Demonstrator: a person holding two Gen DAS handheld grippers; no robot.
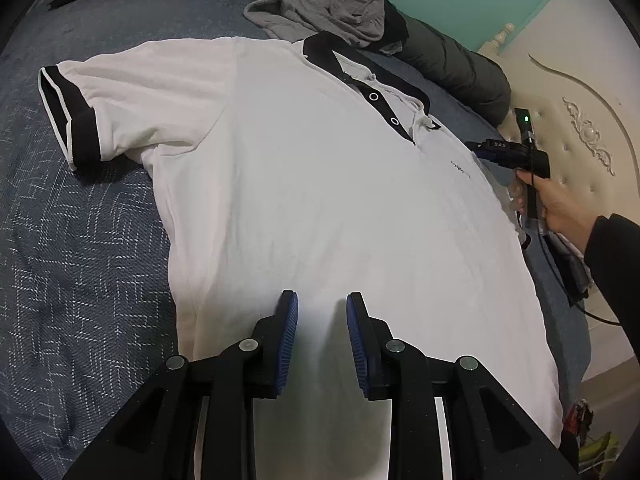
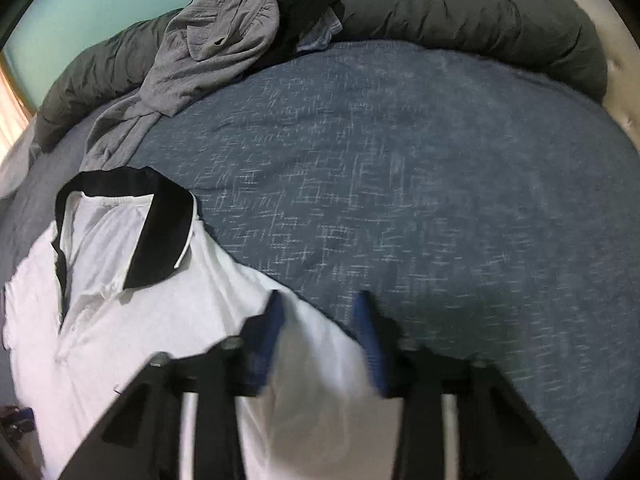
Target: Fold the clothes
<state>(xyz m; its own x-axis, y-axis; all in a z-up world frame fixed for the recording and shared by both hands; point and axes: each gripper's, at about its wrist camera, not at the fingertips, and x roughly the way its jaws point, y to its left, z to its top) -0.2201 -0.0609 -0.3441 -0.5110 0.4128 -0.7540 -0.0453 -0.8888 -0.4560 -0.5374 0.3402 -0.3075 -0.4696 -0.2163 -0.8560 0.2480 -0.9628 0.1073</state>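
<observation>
A white polo shirt (image 1: 304, 184) with a black collar and black sleeve cuffs lies front-up, spread flat on the blue bedspread (image 1: 80, 260). My left gripper (image 1: 321, 297) hovers over the shirt's lower part, its blue pads apart with only flat fabric showing in the gap. In the right wrist view, blurred, my right gripper (image 2: 319, 297) is open and straddles the shirt's (image 2: 120, 340) shoulder edge beside the collar (image 2: 160, 232), one finger over white cloth and the other over bedspread (image 2: 400, 180). The left wrist view shows that gripper (image 1: 486, 150) at the shirt's right edge, held by a hand (image 1: 556, 204).
A crumpled grey garment (image 1: 332, 4) (image 2: 212, 40) and a dark item lie at the far side of the bed against a rolled dark duvet (image 1: 452, 64) (image 2: 460, 4). A cream padded headboard (image 1: 580, 120) stands at the right. A cable hangs off the bed's right edge.
</observation>
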